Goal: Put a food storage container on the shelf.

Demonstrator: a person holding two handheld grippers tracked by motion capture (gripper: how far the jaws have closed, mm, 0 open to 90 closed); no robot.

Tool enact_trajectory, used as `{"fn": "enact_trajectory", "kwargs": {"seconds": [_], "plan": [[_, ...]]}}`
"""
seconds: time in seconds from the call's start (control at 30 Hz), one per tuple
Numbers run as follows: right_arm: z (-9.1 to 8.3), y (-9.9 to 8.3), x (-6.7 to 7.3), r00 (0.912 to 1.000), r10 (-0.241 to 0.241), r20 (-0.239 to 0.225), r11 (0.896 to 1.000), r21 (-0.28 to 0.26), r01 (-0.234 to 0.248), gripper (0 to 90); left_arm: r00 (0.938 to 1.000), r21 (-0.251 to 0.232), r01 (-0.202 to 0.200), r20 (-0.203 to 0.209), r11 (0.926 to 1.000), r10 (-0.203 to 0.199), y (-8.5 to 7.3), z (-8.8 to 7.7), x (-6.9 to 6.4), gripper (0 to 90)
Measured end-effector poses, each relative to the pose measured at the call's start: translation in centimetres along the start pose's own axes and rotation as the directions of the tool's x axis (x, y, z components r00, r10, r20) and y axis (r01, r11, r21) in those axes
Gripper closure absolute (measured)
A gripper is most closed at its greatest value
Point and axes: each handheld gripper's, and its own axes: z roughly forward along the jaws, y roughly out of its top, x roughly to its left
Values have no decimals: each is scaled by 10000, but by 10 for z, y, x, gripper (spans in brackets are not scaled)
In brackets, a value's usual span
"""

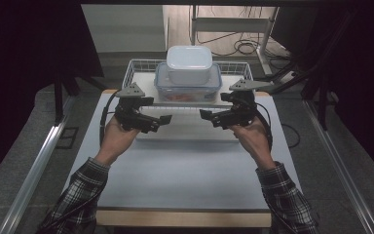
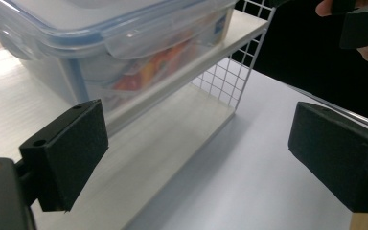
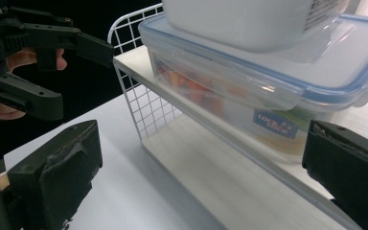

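A clear lidded box (image 1: 187,85) with a blue seal and orange contents sits on the top board of a white wire-sided shelf rack (image 1: 135,68) at the far end of the table. On its lid stands a white opaque tub (image 1: 189,63). My left gripper (image 1: 156,110) is open and empty in front of the rack's left end, and my right gripper (image 1: 215,106) is open and empty in front of its right end. The left gripper view has the clear box (image 2: 100,43) above the open jaws. The right gripper view has the clear box (image 3: 268,81), the tub (image 3: 239,19) and the left gripper (image 3: 76,79).
The rack's bare lower board (image 1: 185,130) lies just below and between the two grippers. Its wire mesh ends (image 2: 225,81) rise at each side. The white table top (image 1: 185,170) stretches toward the person. Dark frames and cables surround the table.
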Motion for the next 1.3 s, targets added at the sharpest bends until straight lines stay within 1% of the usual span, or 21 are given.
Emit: {"fn": "enact_trajectory", "kwargs": {"seconds": [0.13, 0.33, 0.43, 0.63, 0.8, 0.9, 0.97, 1.07, 1.2, 1.3], "plan": [[-2, -4, 3, 9999, -40, -99, 10000, -10, 40, 1, 10000, 50, -76, 21, 10000, 76, -4, 1, -4, 52], [-4, -10, 6, 9999, -157, -60, 9999, 16, 157, 0, 9996, 229, -278, -46, 9994, 279, -11, 2, -9, 44], [-5, -14, 8, 9997, -227, 5, 9997, 40, 227, 1, 9996, 283, -296, -6, 9992, 296, -16, 1, -10, 44], [-7, -22, 11, 9998, -190, -31, 9998, 76, 190, 1, 9997, 350, -242, 46, 9991, 240, -25, 0, -12, 42], [-10, -27, 15, 9999, -138, -69, 9999, 73, 139, 0, 9997, 389, -251, 79, 9989, 248, -31, -3, -15, 41], [-11, -31, 17, 9998, -192, 29, 9997, 122, 192, 0, 9996, 410, -281, 114, 9988, 276, -35, -5, -18, 41], [-11, -34, 18, 9999, -144, 27, 9997, 179, 143, 0, 9996, 418, -265, 152, 9988, 258, -39, -6, -20, 41], [-9, -40, 19, 9998, -186, 24, 9996, 235, 186, 0, 9993, 567, -358, 155, 9977, 350, -45, -5, -22, 42], [-9, -47, 20, 9998, -187, -11, 9994, 307, 187, 0, 9991, 633, -363, 237, 9973, 349, -52, -3, -26, 42], [-8, -53, 21, 9998, -192, -40, 9992, 344, 194, 0, 9989, 673, -436, 198, 9968, 423, -59, 0, -29, 42]]}}
